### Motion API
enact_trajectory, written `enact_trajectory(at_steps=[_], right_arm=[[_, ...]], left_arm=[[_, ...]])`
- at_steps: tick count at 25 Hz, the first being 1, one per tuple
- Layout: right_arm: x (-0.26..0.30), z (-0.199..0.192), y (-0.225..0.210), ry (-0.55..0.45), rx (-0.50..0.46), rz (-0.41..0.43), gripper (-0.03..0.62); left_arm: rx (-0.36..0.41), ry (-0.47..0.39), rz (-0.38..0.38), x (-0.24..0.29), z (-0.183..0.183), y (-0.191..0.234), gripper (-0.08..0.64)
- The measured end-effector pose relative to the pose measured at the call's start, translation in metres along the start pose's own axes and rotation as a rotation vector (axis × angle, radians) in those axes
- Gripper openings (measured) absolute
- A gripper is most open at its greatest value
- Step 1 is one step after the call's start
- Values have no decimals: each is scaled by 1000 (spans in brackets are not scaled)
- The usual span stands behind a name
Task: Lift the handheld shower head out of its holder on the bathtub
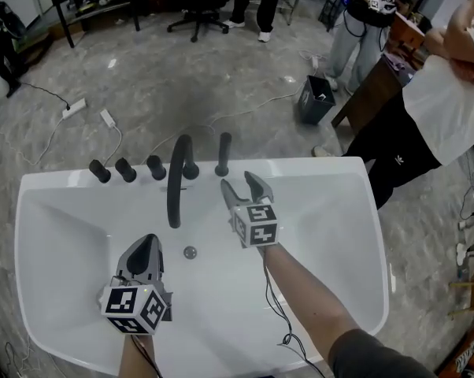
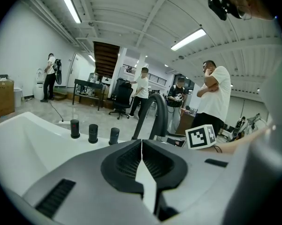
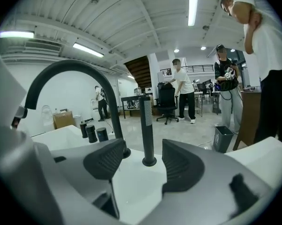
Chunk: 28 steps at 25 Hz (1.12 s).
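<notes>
While the handheld shower head (image 1: 223, 153) stands upright in its holder on the bathtub (image 1: 320, 170) rim, the lift has not begun. The right hand-held gripper (image 1: 246, 189), jaws spread wide, faces it without touching; grasping and raising remain. The left hand-held gripper (image 1: 146, 249) is closed, empty.

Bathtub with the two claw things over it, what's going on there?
A person holds a gripper in each hand over the white bathtub. The right gripper has its jaws open and points at the black handheld shower head, which stands upright in its holder on the rim beside the curved faucet. Nothing touches it yet. The left gripper hangs over the basin, nearer the person, jaws shut and empty.
</notes>
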State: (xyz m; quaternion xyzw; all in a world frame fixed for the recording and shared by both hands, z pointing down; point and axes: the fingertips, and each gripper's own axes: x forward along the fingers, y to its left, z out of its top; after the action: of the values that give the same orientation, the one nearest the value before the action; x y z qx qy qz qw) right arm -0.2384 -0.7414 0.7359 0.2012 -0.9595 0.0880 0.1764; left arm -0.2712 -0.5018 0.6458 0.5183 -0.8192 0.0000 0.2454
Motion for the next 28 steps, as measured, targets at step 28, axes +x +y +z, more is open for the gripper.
enact_trajectory(at_steps=[28], right_arm=[[95,1,-12,-19,-77,-65,138]], left_arm=[[66,-4,-8,37,-14,30,15]])
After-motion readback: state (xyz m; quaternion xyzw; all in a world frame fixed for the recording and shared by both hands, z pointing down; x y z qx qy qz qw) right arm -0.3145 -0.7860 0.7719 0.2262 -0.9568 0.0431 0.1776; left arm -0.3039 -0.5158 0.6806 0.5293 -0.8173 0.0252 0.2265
